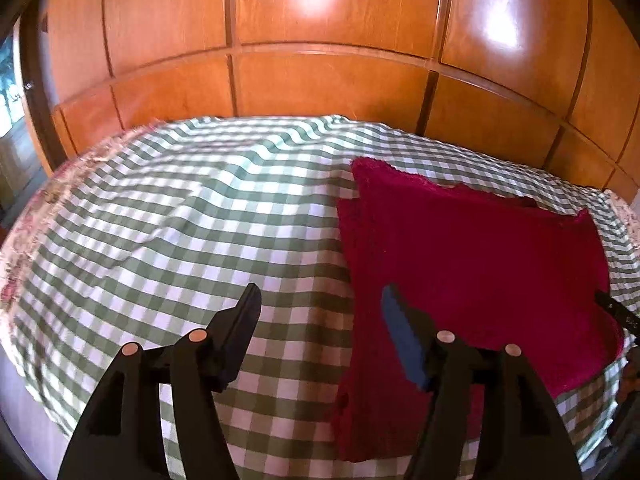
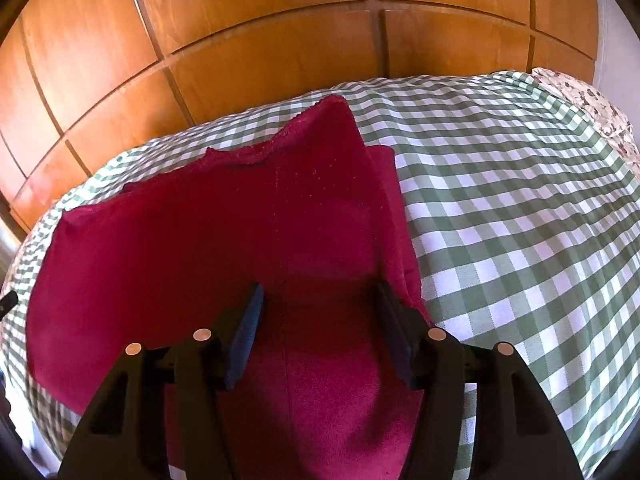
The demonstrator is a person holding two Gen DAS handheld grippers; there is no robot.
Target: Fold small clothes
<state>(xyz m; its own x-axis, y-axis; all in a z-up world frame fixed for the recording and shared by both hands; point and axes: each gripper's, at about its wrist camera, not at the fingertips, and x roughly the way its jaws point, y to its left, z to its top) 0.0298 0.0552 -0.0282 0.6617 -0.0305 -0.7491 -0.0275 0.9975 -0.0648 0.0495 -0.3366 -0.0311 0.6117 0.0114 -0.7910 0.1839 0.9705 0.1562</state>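
Observation:
A dark red knit garment point(image 1: 460, 248) lies spread on a green-and-white checked cloth point(image 1: 160, 220); one layer overlaps another along its side. My left gripper point(image 1: 320, 290) is open above the garment's left edge, one finger over the checks, the other over the red fabric, with nothing pinched. In the right wrist view the same garment point(image 2: 200, 232) fills the middle. My right gripper point(image 2: 320, 286) stands open just above it near its right border, and the pads press on nothing. A black finger tip point(image 1: 612, 308) shows at the picture's right edge.
Glossy wooden wardrobe panels point(image 1: 320, 60) rise right behind the bed, also in the right wrist view point(image 2: 240, 40). The checked cloth point(image 2: 520, 200) stretches wide beside the garment. A floral cover point(image 2: 600, 112) peeks out at the cloth's borders point(image 1: 24, 240).

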